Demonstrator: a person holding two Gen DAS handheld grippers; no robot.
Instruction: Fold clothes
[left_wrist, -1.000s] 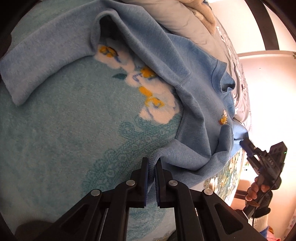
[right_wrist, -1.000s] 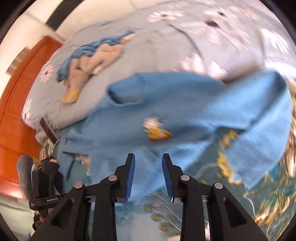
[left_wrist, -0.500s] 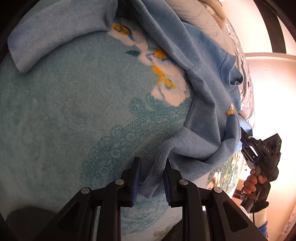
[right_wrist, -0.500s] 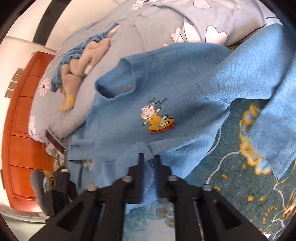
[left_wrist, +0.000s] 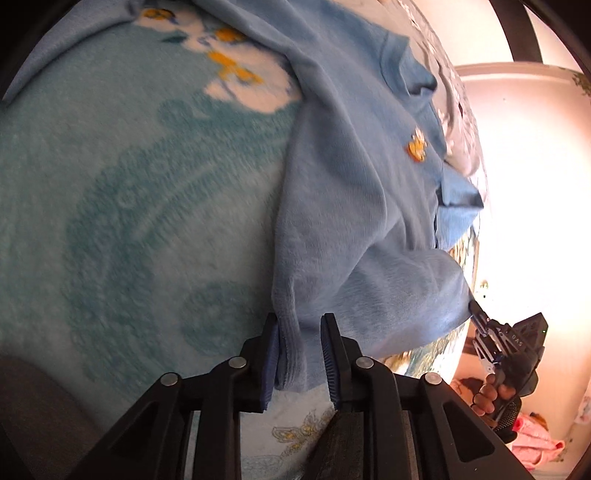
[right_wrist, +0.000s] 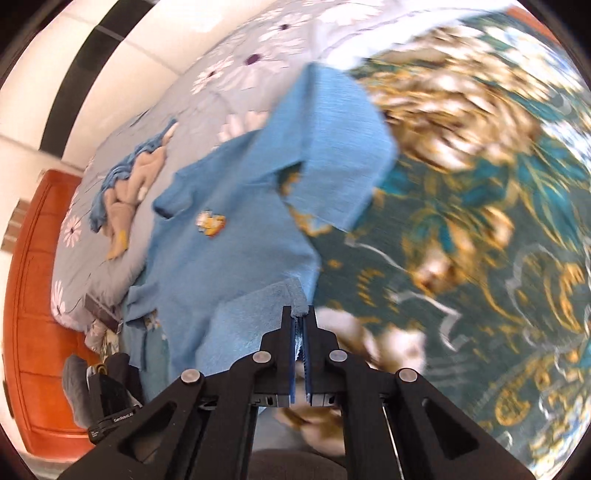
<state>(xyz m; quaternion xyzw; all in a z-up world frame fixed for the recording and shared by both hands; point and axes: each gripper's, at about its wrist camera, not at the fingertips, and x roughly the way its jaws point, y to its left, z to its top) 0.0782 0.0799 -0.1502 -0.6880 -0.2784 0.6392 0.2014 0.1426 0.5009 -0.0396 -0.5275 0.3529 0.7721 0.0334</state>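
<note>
— Blankets first: what covers the bed?

— One fleecy teal blanket (left_wrist: 110, 206) with paler swirls and white-and-yellow flowers in the left wrist view; the right wrist view shows it darker teal with gold and white flowers, blurred. Beyond it lies a grey floral duvet (right_wrist: 110, 236).

— And the garment?

— One light blue sweatshirt (right_wrist: 229, 236) lies spread on the blanket, its collar toward the duvet. It is soft and brushed, with a ribbed hem and a small orange-and-white cartoon patch (right_wrist: 211, 224) on the chest. One sleeve (right_wrist: 336, 147) lies bent across the blanket, cuff away from the body.

— Who holds it?

— Both tools. The right gripper (right_wrist: 302, 325) has its jaws pressed together on a bunched corner of the hem; they have just been closing on that cloth. The left gripper (left_wrist: 297, 354) has its jaws somewhat apart, having just been shifting a little, with the other hem corner hanging between them against the left pad.

— Anything smaller?

— A beige and blue bundle of cloth (right_wrist: 125, 192) sits on the duvet, well apart from the sweatshirt, and a hand (left_wrist: 493, 395) grips the right tool's handle.
</note>
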